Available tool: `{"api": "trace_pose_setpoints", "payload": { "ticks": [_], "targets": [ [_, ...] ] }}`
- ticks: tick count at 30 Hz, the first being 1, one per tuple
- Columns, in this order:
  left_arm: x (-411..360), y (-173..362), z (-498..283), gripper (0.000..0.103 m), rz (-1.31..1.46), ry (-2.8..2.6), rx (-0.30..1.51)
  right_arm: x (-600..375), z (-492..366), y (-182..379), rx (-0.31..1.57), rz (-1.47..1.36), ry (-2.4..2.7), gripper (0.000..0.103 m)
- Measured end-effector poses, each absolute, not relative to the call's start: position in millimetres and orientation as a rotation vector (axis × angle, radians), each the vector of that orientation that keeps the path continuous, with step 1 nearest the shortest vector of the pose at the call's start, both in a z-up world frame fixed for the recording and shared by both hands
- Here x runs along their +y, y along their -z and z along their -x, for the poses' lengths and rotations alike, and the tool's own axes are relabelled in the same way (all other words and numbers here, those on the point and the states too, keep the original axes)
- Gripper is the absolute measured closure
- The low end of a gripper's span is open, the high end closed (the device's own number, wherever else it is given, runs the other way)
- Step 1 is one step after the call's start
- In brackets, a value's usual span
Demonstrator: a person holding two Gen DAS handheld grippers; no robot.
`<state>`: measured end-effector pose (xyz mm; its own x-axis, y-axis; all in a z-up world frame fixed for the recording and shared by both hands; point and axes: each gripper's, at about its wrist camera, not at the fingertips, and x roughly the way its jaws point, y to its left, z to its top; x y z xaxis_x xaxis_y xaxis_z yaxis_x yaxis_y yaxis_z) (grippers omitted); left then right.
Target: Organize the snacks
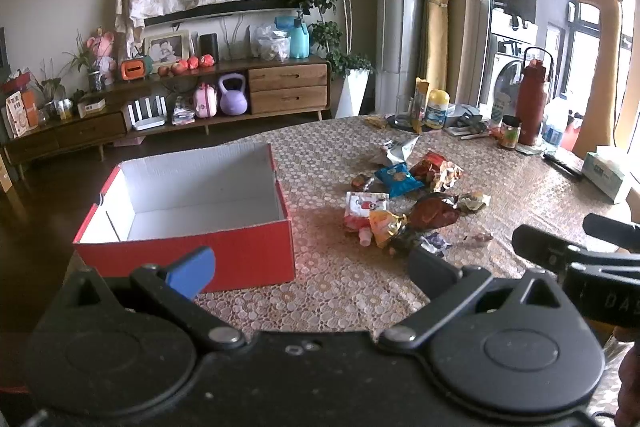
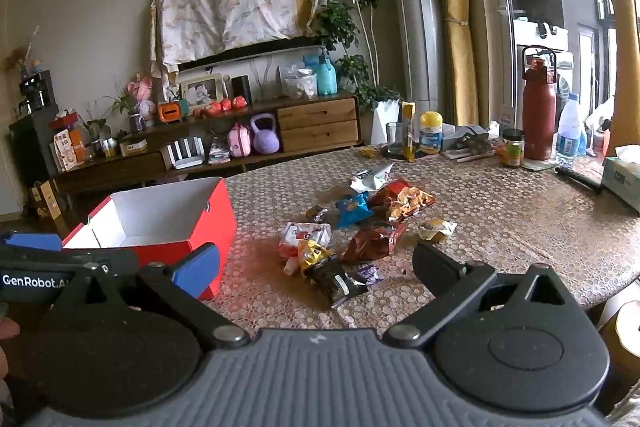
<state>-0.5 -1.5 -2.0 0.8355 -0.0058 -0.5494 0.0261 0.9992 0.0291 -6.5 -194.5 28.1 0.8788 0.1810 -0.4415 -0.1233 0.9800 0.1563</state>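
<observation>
A: The tall orange giraffe figure point(image 2: 624, 39) runs off the right wrist view's right edge; its base is hidden.

B: Print on the small crinkled foil snack packets point(image 1: 404, 211) is too small to read, and lower packets are covered.

Along the far edge of the table point(image 2: 500, 227) stand a red flask point(image 2: 538, 115), a clear water bottle point(image 2: 568, 131), a yellow-capped tub point(image 2: 431, 133) and a small dark-lidded jar point(image 2: 513, 147). A tissue box point(image 2: 622, 179) sits at the right edge (a black pen point(image 2: 578, 179) just beside it). Beyond, a low wooden cabinet point(image 2: 318, 125) shelters a purple kettlebell point(image 2: 264, 135).
</observation>
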Motion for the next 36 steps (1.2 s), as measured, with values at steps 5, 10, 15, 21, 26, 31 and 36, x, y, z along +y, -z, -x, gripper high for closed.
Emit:
{"api": "trace_pose_setpoints", "payload": {
  "ticks": [5,10,15,21,26,31,36],
  "targets": [
    [-1.3,1.8,0.6,0.000,-0.032,0.018,0.581,-194.5,7.5,-30.5,0.474,-0.137,-0.176,0.000],
    [-1.2,0.8,0.6,0.000,-0.030,0.018,0.581,-194.7,8.1,-32.6,0.473,-0.139,-0.178,0.000],
    [-1.5,0.3,0.5,0.000,-0.028,0.020,0.581,-194.7,8.2,-33.8,0.471,-0.131,-0.168,0.000],
    [-3.3,-2.1,-0.7,0.000,-0.017,0.021,0.583,-194.8,9.5,-34.5,0.470,-0.140,-0.164,0.000],
    [-2.7,-5.1,1.8,0.000,-0.003,0.028,0.567,-194.8,11.0,-35.8,0.463,-0.139,-0.168,0.000],
    [-2.6,-6.4,5.0,0.000,0.002,0.032,0.555,-194.2,15.8,-37.0,0.446,-0.131,-0.157,0.000],
    [-6.6,-7.2,5.0,0.000,0.006,0.040,0.553,-196.2,18.9,-39.5,0.441,-0.130,-0.151,0.000]
  ]
}}
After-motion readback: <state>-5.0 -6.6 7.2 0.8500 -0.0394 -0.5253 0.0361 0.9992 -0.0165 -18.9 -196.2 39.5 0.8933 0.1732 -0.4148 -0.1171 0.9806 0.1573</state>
